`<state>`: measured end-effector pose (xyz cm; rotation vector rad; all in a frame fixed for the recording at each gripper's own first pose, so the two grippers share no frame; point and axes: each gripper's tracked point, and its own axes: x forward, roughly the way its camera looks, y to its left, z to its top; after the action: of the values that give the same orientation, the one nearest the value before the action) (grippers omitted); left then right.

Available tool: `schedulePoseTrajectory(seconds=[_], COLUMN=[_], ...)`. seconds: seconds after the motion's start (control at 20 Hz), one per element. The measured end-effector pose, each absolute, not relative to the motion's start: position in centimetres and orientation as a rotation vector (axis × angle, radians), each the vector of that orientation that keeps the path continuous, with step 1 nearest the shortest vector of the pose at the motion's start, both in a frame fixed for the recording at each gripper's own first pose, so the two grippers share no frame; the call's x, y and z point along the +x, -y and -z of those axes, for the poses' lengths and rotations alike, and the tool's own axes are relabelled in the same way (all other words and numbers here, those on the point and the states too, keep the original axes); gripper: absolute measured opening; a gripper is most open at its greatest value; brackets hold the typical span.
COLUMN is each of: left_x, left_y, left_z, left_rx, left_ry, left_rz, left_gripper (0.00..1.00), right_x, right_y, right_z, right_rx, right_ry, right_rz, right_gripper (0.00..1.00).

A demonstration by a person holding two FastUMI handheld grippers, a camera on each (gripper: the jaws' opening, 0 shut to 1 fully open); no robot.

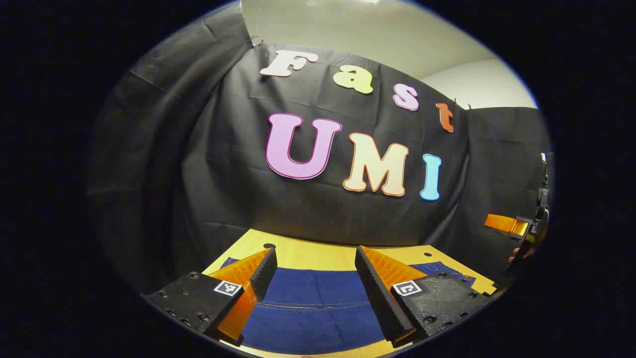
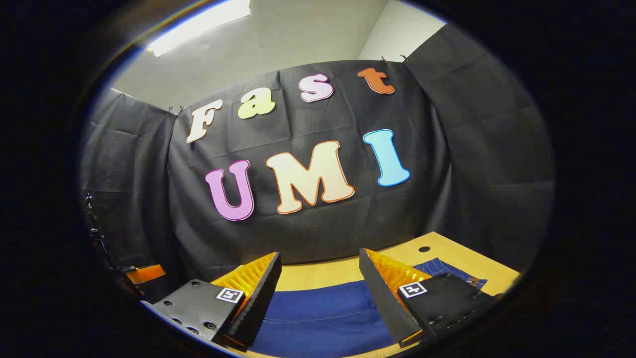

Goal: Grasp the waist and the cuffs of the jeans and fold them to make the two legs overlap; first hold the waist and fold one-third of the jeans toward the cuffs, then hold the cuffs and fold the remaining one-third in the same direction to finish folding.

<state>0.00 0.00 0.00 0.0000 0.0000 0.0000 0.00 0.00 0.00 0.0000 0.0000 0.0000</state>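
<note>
Jeans (image 1: pixel 313 308) lie flat on the table (image 1: pixel 318 256) at six o'clock under my left claw (image 1: pixel 314 283) and right claw (image 2: pixel 320 293), both gaping wide and empty, so closing from this height would, I judge, catch one layer or nothing.

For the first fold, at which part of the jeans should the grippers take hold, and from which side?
Probably at an outer edge, coming from above. The jeans lie flat on the table, so only a border can go between the fingers. Both the left gripper and the right gripper are open over the cloth. Which end is the waist I cannot tell.
</note>
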Motion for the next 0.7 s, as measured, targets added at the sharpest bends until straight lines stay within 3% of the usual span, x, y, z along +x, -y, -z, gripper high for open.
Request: schedulePoseTrajectory(seconds=[0.05,0.7], left_x=[-0.1,-0.1], left_y=[-0.3,-1.7], left_z=[0.2,0.8], left_rx=[-0.002,0.036], left_ry=[-0.007,-0.034], left_rz=[-0.004,0.028], left_gripper=[0.94,0.94], right_x=[-0.2,-1.6], right_y=[-0.2,0.4], right_z=[0.3,1.7], right_rx=[-0.006,-0.044], right_ry=[-0.006,-0.057], right_rz=[-0.001,0.03], right_gripper=[0.97,0.97])
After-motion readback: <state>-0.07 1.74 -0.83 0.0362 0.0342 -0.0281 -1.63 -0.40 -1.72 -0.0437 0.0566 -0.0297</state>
